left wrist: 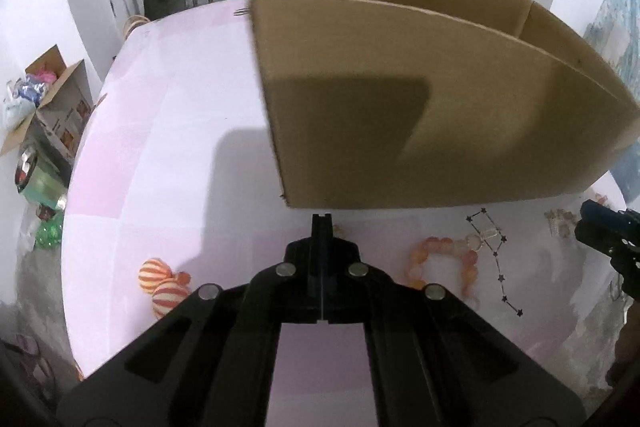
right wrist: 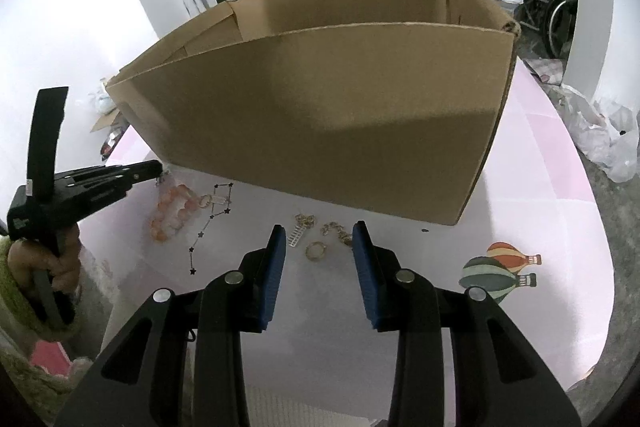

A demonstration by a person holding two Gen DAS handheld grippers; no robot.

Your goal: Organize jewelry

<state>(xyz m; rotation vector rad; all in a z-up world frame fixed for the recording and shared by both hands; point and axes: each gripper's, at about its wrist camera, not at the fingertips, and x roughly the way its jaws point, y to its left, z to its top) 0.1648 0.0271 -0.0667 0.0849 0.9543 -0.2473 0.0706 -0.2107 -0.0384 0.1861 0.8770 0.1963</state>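
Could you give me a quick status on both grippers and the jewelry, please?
Left gripper shut, nothing visibly held. Right gripper open over gold ring. Bead bracelet on table. Cardboard box close ahead.

Left wrist view: looks forward and steeply down along the left gripper [left wrist: 322, 223], close above the pink table [left wrist: 168, 187]; the cardboard box [left wrist: 420, 107] fills the upper right.
Right wrist view: looks forward and down along the right gripper [right wrist: 319, 239], close above the table; the box wall faces it squarely.
Relative placement: the right gripper enters the left view at its right edge; the left gripper enters the right view at its left edge.
Shared region: the box's near wall, the orange bead bracelet [left wrist: 444, 259] and the star chain [left wrist: 500, 267] before it.
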